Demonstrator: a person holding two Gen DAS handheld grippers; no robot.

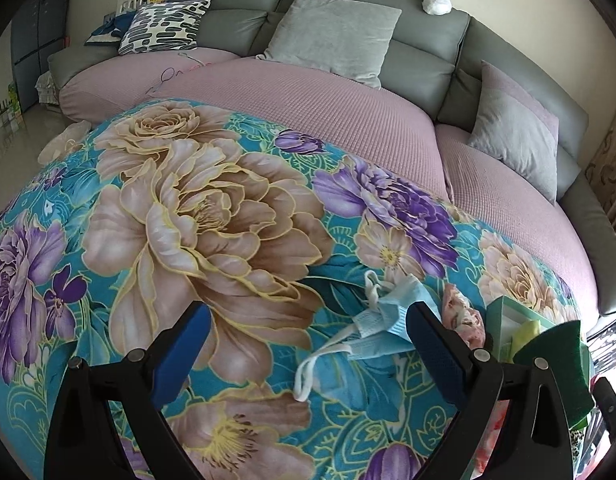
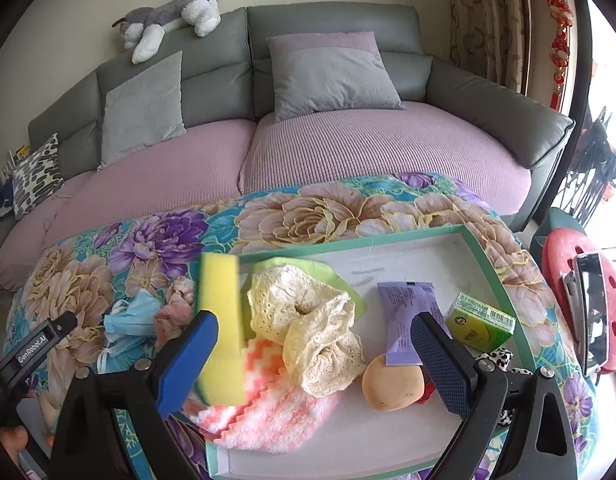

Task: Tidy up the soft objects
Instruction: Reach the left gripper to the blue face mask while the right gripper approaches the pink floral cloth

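A blue face mask (image 1: 381, 322) lies crumpled on the floral blanket (image 1: 212, 216), just ahead of my open left gripper (image 1: 308, 344); it also shows in the right wrist view (image 2: 134, 316). My right gripper (image 2: 315, 344) is open above the green-rimmed tray (image 2: 427, 236). A yellow sponge (image 2: 220, 320) stands on edge against its left finger (image 2: 192, 356), blurred. In the tray lie a cream lace cloth (image 2: 311, 328), a pink-and-white fuzzy cloth (image 2: 268, 408), a purple packet (image 2: 403, 320), a green box (image 2: 479, 322) and a peach-coloured soft ball (image 2: 391, 382).
A pink floral scrunchie (image 2: 176, 308) lies beside the mask. Behind the blanket is a grey sofa (image 2: 331, 20) with pink seat covers, grey cushions (image 2: 331, 76) and a plush dog (image 2: 172, 16). A red stool (image 2: 563, 264) with a clip stands at the right.
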